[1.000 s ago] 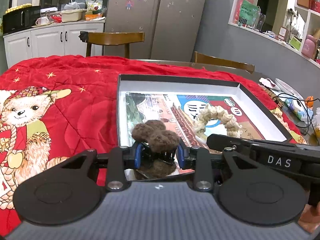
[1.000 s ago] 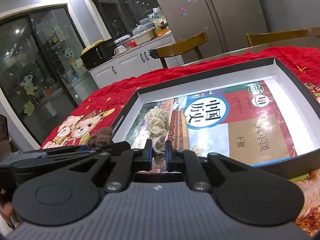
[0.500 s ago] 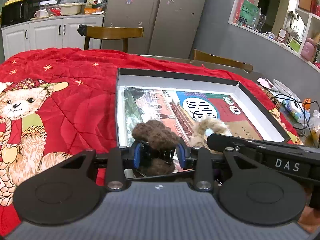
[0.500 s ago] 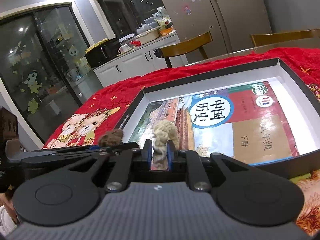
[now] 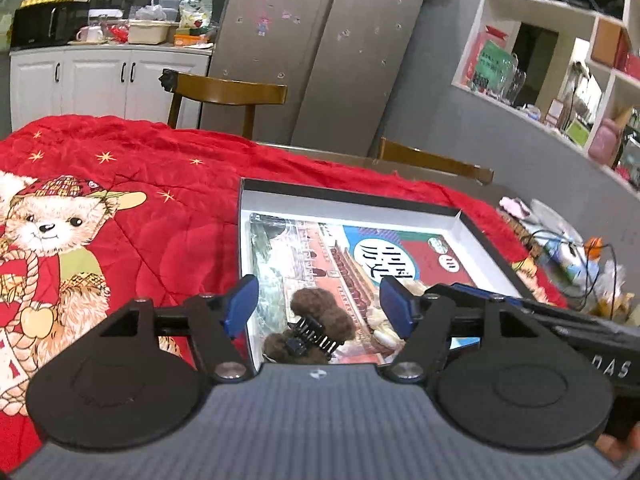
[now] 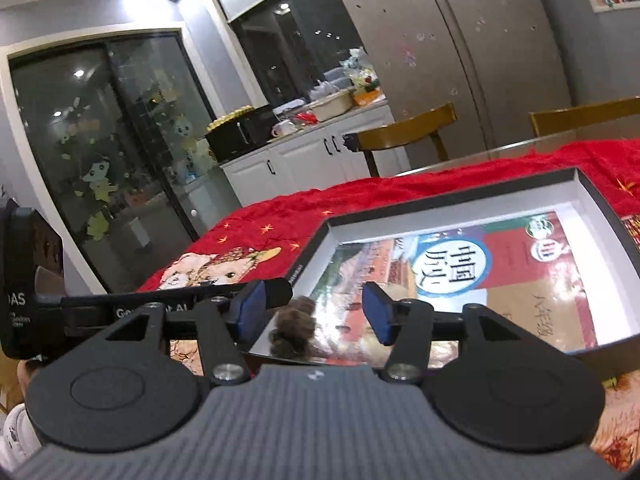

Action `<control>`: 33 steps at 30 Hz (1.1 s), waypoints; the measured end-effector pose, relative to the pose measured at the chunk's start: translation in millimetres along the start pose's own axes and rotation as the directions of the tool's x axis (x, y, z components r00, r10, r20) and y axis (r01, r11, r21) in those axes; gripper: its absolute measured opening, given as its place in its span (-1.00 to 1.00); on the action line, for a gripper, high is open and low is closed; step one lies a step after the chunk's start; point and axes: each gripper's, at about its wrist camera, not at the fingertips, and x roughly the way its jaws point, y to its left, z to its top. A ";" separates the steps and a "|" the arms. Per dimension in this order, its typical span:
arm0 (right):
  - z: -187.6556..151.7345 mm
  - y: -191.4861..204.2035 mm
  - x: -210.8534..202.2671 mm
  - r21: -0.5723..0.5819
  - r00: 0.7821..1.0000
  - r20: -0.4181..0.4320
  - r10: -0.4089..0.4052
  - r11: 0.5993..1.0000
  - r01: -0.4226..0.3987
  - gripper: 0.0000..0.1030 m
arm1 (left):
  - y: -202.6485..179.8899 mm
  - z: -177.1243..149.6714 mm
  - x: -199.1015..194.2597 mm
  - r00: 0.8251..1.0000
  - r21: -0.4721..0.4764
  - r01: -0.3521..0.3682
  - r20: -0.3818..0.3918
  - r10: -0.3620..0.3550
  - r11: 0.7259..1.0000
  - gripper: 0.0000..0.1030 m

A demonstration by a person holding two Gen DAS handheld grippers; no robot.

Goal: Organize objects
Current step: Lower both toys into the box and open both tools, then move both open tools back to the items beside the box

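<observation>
A brown fuzzy hair claw clip [image 5: 320,326] lies on the picture book [image 5: 360,256] inside the black-rimmed white box [image 5: 348,197], near its front left corner. My left gripper [image 5: 318,309] hangs just above the clip. Its jaws are opening, and the blue pads [image 5: 240,306] stand well clear of the clip on either side. A cream scrunchie [image 5: 382,330] lies beside the clip, partly hidden behind the left gripper's right finger. My right gripper [image 6: 315,313] is also opening over that corner of the box [image 6: 448,200] with nothing between its pads. The brown clip [image 6: 292,330] shows below it.
The box sits on a red quilt [image 5: 168,216] with a bear print. Wooden chairs [image 5: 228,94] stand at the table's far side. Cables and small clutter [image 5: 568,252] lie to the right of the box. A person's hand [image 5: 622,446] shows at the lower right edge.
Both grippers have gone from shut to open. The left has let go of the brown clip and the right of the cream scrunchie. Both items now lie in the box, and both grippers have lifted slightly.
</observation>
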 end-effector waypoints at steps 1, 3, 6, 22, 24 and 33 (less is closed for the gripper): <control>1.0 0.9 1.1 0.002 1.000 0.001 0.000 1.000 0.000 0.34 | -0.9 0.1 -2.7 1.000 0.001 0.003 0.002 -0.003 1.000 0.40; 3.0 2.5 1.5 -0.010 1.000 0.004 0.000 1.000 0.000 0.34 | -3.2 0.8 -7.6 1.000 0.015 -0.013 0.021 0.013 1.000 0.40; 7.0 6.6 0.2 -0.059 1.000 0.016 -0.022 0.998 0.023 0.34 | -6.2 1.4 -12.8 0.999 0.048 -0.019 0.042 0.017 0.999 0.40; 62.4 16.5 -24.5 -0.171 0.994 0.090 -0.058 0.983 0.073 0.44 | -12.1 -13.7 -35.2 0.991 0.157 -0.068 0.123 0.049 0.985 0.40; 61.2 14.4 -32.5 -0.152 0.992 0.107 -0.061 0.985 0.077 0.44 | -15.6 -12.4 -38.7 0.992 0.154 -0.059 0.123 0.040 0.986 0.40; 25.4 -1.5 -78.6 -0.065 0.986 0.141 -0.084 0.993 0.094 0.56 | -43.6 -20.1 -87.9 0.989 0.144 0.038 0.139 -0.058 0.989 0.44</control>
